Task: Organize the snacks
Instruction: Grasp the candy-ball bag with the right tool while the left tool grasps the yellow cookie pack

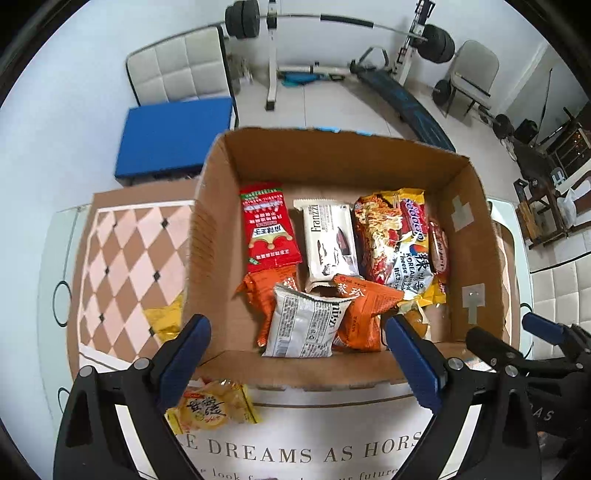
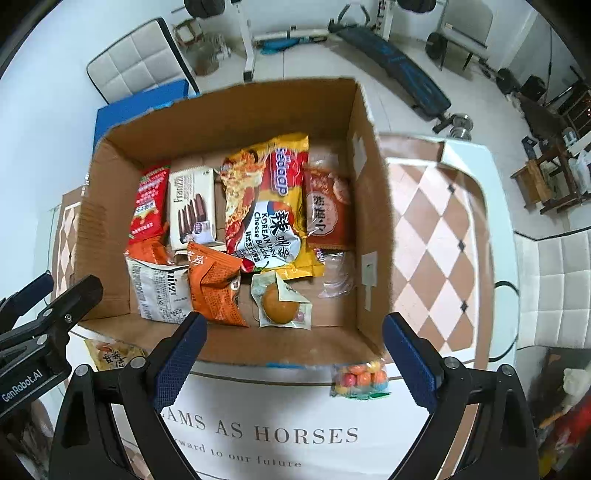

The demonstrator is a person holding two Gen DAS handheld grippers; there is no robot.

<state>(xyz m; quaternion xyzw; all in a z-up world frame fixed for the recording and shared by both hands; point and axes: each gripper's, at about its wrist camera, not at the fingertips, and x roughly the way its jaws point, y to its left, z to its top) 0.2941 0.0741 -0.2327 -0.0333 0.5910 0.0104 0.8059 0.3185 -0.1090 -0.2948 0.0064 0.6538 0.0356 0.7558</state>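
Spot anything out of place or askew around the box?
Three snacks lie outside the brown cardboard box: a yellow chip packet against its near wall, a clear bag of coloured candy balls by its near right corner, and a yellow wrapper beside its left wall. Both grippers are open, empty.

At the top of the left wrist view a barbell point(image 1: 332, 18) with black weights rests on a white rack point(image 1: 272, 62). A dark slanted bench point(image 1: 406, 103) sits to its right. A white padded chair point(image 1: 181, 66) stands at the upper left, with a blue mat point(image 1: 173, 136) just below it. At the bottom, a white cloth with printed words point(image 1: 295, 454) lies on the checkered table top point(image 1: 122, 258).
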